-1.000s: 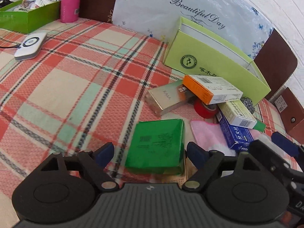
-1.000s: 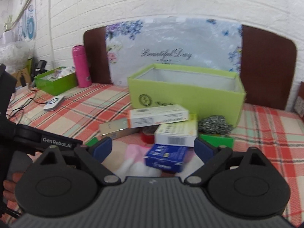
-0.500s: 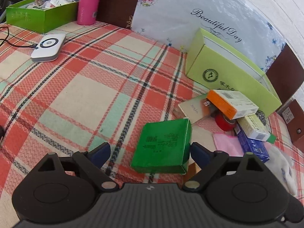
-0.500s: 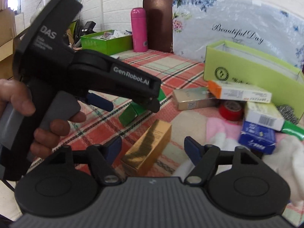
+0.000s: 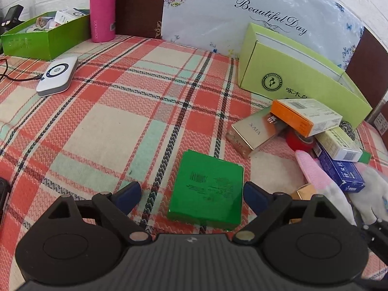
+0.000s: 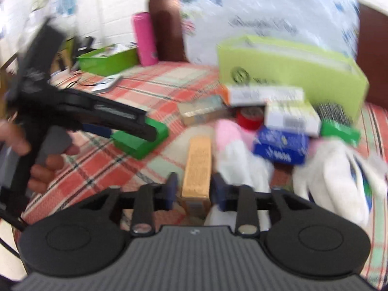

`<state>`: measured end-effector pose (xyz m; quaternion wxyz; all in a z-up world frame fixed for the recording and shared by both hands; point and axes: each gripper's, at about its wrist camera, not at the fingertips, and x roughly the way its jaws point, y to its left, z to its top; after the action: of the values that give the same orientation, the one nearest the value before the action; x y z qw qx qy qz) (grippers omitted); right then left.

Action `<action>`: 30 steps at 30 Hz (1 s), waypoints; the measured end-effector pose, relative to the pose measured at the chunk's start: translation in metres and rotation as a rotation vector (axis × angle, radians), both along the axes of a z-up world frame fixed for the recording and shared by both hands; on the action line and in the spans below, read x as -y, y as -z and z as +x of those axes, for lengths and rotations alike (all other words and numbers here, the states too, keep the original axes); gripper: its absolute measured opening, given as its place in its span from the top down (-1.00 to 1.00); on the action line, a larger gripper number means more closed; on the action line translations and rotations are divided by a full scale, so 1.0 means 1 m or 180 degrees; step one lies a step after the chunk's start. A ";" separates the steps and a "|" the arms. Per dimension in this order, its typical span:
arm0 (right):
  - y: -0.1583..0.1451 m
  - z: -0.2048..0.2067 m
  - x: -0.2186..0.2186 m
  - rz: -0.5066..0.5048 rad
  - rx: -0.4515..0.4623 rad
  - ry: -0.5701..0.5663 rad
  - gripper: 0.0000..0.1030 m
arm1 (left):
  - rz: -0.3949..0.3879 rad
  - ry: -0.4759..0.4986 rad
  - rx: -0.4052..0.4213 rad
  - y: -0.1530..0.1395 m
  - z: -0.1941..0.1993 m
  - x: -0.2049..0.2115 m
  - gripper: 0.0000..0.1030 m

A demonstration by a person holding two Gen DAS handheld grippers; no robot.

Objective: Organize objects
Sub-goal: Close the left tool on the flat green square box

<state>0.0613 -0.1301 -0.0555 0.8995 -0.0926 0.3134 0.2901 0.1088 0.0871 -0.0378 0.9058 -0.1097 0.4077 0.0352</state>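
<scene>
Right gripper narrows around a slim gold carton; left gripper gapes wide above a flat green box. Ahead of both, the lime-green cardboard storage box looks unfilled, so sorting seems barely begun.

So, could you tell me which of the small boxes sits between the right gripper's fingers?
The gold box, lying lengthwise between the right gripper fingers; the flat green box sits at the open left gripper instead.

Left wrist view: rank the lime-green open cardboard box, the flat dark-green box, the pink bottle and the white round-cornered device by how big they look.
1. Lime-green open cardboard box
2. Flat dark-green box, though nearness to the camera inflates it
3. Pink bottle, top cut off
4. White round-cornered device
</scene>
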 end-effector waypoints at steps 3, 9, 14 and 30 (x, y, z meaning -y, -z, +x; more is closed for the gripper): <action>0.004 0.004 -0.013 -0.0161 0.0003 0.0007 0.16 | 0.0099 0.0063 -0.0035 0.001 0.004 0.005 -0.83; 0.009 0.011 -0.010 -0.0118 -0.0116 0.0098 0.30 | 0.0271 0.0178 0.0026 0.006 0.005 0.013 -0.81; 0.017 0.016 -0.014 -0.0073 -0.0155 0.0156 0.30 | 0.0480 0.0204 0.0067 0.010 0.007 0.019 -0.71; -0.057 0.019 0.040 0.0615 0.0153 0.0305 0.54 | 0.0166 0.0616 0.0636 -0.064 -0.003 0.044 -0.26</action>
<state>0.0802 -0.1697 0.0014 0.9243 0.0027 0.2663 0.2732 0.1063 0.0426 0.0258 0.9436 -0.0493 0.3230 -0.0528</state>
